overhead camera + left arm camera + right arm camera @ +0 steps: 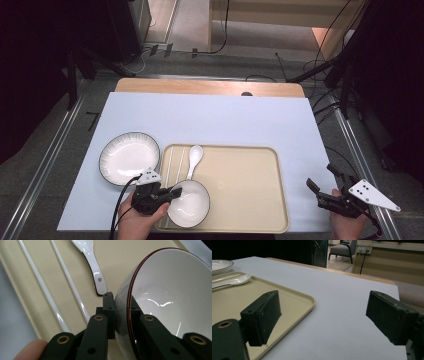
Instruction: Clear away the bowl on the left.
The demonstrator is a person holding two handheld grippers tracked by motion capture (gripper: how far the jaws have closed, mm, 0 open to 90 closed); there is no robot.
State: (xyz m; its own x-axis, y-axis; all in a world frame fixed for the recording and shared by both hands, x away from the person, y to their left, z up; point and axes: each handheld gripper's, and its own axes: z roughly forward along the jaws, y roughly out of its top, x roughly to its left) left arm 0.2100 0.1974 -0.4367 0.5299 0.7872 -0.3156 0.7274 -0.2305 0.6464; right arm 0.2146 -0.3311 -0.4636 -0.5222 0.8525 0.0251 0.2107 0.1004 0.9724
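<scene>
I am holding the left gripper [172, 192] at the near left corner of the tray [250, 200], with its fingers [109, 307] clamped on the rim of the bowl [192, 202]. In the left gripper view, one finger is pressing on the outside wall of the bowl [172, 290] and the other is sitting inside it, with the dark-edged rim between them. The bowl is tilting in that view, its white inside facing right. In the high view the bowl is lying over the near left part of the tray, just beside the hand.

The spoon [194, 159] is lying on the tray beyond the bowl, handle pointing toward it, the handle end close to the rim. Two white chopsticks [172, 162] are lying side by side along the left edge of the tray, just left of the spoon. A plate [129, 157] with a dark rim is resting on the table [210, 117], just beside the left edge of the tray.

I am keeping the right gripper [325, 186] over the table to the right of the tray, well apart from the bowl. Its fingers [262, 315] are standing wide apart with nothing between them.
</scene>
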